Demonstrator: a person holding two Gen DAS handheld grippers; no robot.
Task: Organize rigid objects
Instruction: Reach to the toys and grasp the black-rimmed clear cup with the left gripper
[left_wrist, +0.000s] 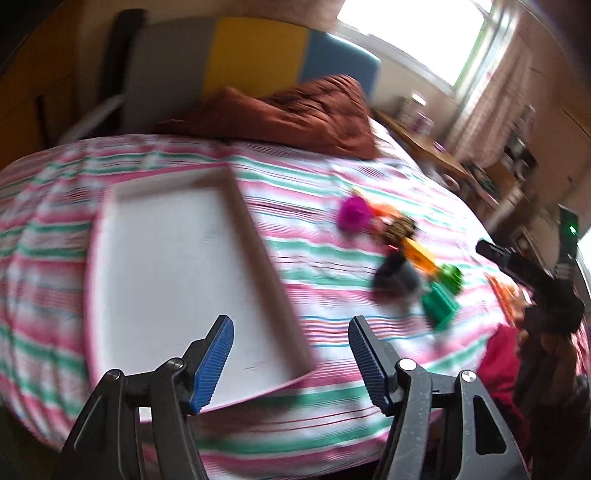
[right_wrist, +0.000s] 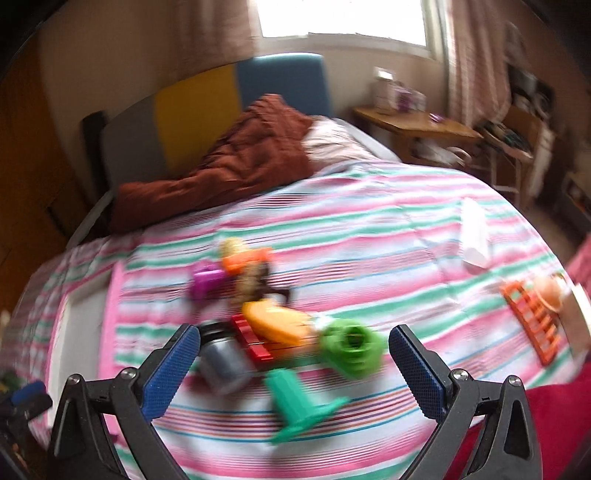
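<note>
With both tools spread and empty, I hovered over the jumbled coloured plastic toys (right_wrist: 280, 332); next, pinch one for the shallow white tray (left_wrist: 177, 266).

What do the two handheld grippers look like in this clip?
Both match: the left gripper and right gripper have black plastic frames with silver bolts, and their fingers carry blue ribbed pads. No cables or markings show.

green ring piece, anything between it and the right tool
Nothing visible. The green ring piece lies on the striped bedspread just ahead of the open right tool, with only bare cover between; the other toys sit to its left.
</note>
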